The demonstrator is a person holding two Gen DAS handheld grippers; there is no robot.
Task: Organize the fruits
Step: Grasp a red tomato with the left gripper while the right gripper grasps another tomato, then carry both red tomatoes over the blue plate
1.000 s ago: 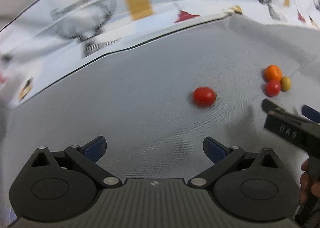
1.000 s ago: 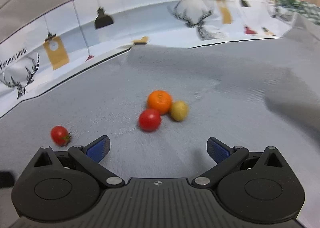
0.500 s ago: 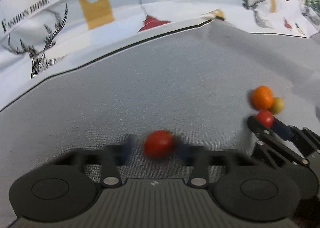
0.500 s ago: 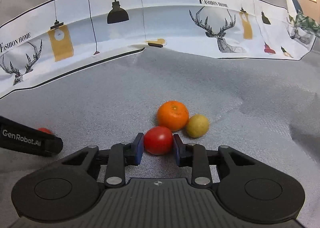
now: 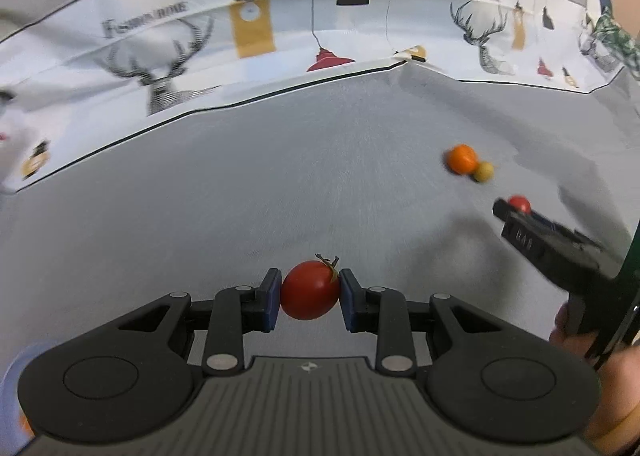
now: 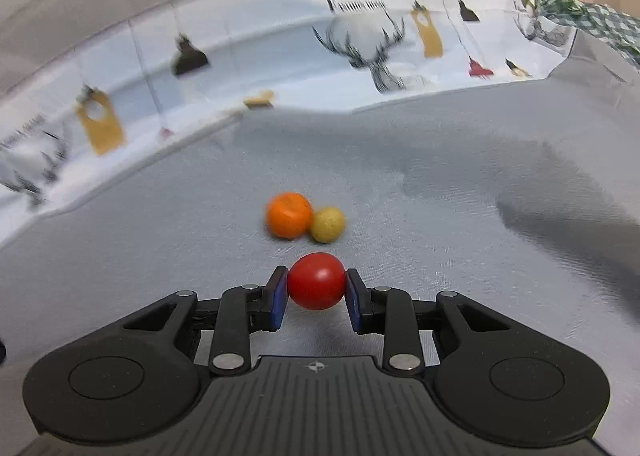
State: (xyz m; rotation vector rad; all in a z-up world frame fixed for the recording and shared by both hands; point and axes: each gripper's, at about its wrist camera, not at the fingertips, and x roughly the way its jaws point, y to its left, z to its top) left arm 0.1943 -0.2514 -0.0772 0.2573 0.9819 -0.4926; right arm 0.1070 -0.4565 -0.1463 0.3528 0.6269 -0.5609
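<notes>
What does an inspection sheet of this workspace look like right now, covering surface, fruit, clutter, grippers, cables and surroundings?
Surface: grey cloth, wrinkled, shadowed on the right.
Job's things: stemmed tomato and smooth tomato, each held in a gripper; orange and small yellow fruit touching each other on the cloth.
Clutter: nothing seen.
Grippers: left gripper shut on the stemmed tomato; right gripper shut on the smooth tomato.
Cables: nothing seen.
Surroundings: printed backdrop with deer and lamps; green checked fabric at far right.
</notes>
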